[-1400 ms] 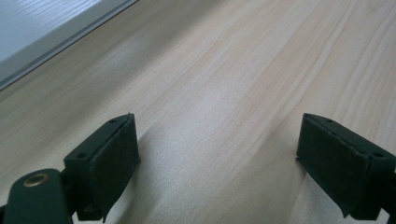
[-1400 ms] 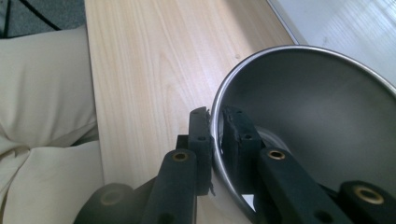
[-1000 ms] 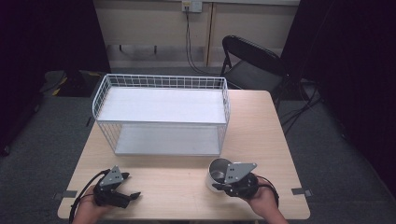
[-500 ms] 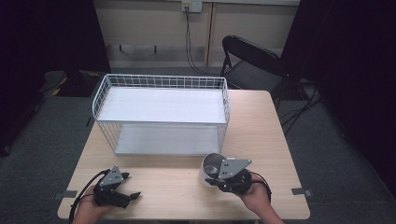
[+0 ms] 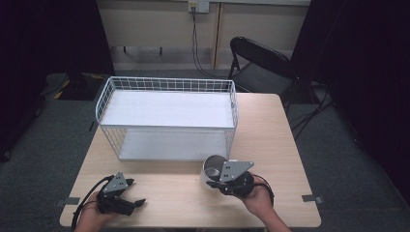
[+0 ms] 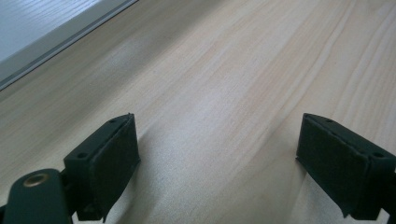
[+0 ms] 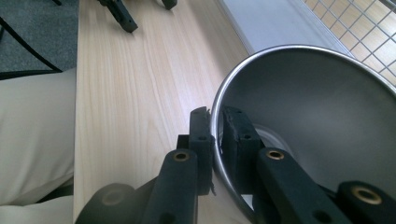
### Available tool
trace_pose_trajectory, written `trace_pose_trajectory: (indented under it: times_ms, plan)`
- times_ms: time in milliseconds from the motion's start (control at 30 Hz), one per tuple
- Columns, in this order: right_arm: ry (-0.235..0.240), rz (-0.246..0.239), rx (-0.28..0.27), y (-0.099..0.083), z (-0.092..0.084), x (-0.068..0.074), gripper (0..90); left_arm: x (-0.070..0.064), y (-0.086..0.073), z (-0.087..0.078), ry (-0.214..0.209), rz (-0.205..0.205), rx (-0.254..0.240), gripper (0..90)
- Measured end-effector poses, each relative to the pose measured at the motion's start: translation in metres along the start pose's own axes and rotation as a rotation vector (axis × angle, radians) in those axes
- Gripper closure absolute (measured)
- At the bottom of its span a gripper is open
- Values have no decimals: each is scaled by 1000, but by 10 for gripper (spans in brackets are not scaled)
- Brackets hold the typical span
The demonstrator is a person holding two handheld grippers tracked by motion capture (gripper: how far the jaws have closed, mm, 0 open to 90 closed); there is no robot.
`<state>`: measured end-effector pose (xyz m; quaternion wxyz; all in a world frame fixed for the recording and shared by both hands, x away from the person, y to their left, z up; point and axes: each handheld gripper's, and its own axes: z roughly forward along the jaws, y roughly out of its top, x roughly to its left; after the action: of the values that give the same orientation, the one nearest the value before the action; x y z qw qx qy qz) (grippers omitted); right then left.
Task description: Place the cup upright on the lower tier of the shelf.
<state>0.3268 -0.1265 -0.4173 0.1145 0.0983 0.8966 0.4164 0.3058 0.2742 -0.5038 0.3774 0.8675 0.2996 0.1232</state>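
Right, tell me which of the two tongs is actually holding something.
The right tongs: jaws pinched on the metal cup's rim, one inside, one outside. The left tongs gape open over bare table.

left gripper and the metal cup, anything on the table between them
Nothing: in the high view only bare wooden table lies between the open left gripper and the metal cup, which the right gripper clamps by its rim.
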Motion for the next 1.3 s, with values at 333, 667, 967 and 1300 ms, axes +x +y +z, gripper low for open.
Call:
trace_pose_trajectory:
  times_ms: [333,667,967,1300]
  plan:
    - [3,-19,-7,9,8,-2,821,0,0,0,0,0,0,122]
    - [-3,-35,-11,16,15,-5,821,0,0,0,1,0,0,122]
    - [-4,-43,-19,22,18,-9,821,0,0,0,0,0,0,122]
    - [-21,-51,-31,26,21,-12,821,0,0,0,0,0,0,122]
